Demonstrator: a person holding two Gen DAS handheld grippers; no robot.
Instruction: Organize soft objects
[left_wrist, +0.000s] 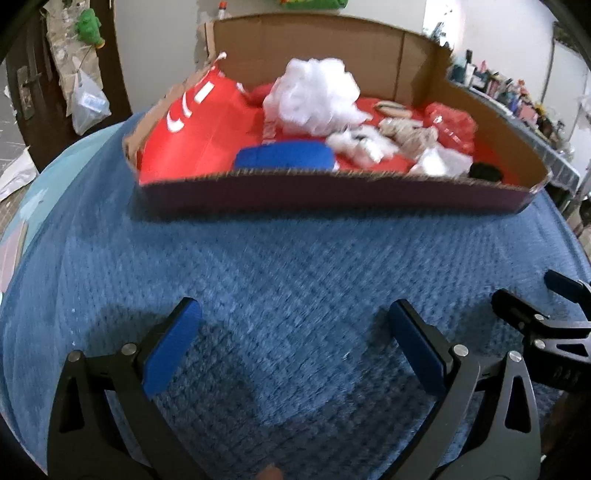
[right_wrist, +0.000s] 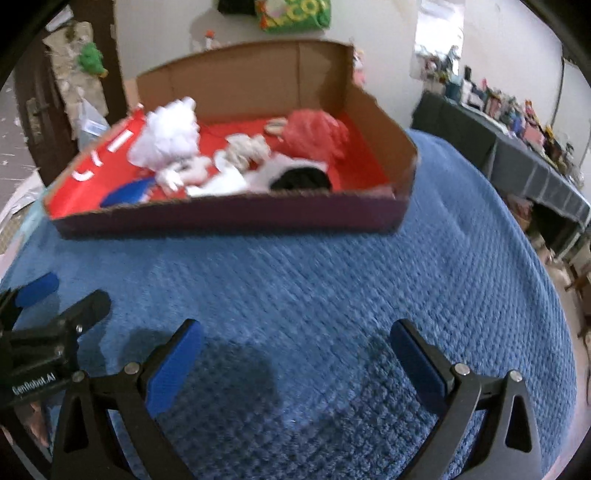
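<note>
A cardboard box (left_wrist: 332, 192) (right_wrist: 229, 216) with a red lining stands on a blue blanket (left_wrist: 295, 266) (right_wrist: 332, 277). In it lie white stuffing (left_wrist: 314, 96) (right_wrist: 166, 136), a blue soft piece (left_wrist: 284, 157) (right_wrist: 127, 194), a beige knotted cloth (left_wrist: 406, 134) (right_wrist: 247, 147), a red plastic bag (left_wrist: 448, 125) (right_wrist: 314, 134), a black soft item (left_wrist: 484, 171) (right_wrist: 301, 179) and white cloth bits (left_wrist: 360, 144). My left gripper (left_wrist: 295, 339) is open and empty over the blanket, in front of the box. My right gripper (right_wrist: 295, 354) is open and empty too, beside the left one.
The right gripper's fingers (left_wrist: 535, 314) show at the right edge of the left wrist view; the left gripper's fingers (right_wrist: 55, 306) show at the left edge of the right wrist view. A cluttered dark table (right_wrist: 517, 147) stands to the right. A door with hanging bags (left_wrist: 85, 99) is at the back left.
</note>
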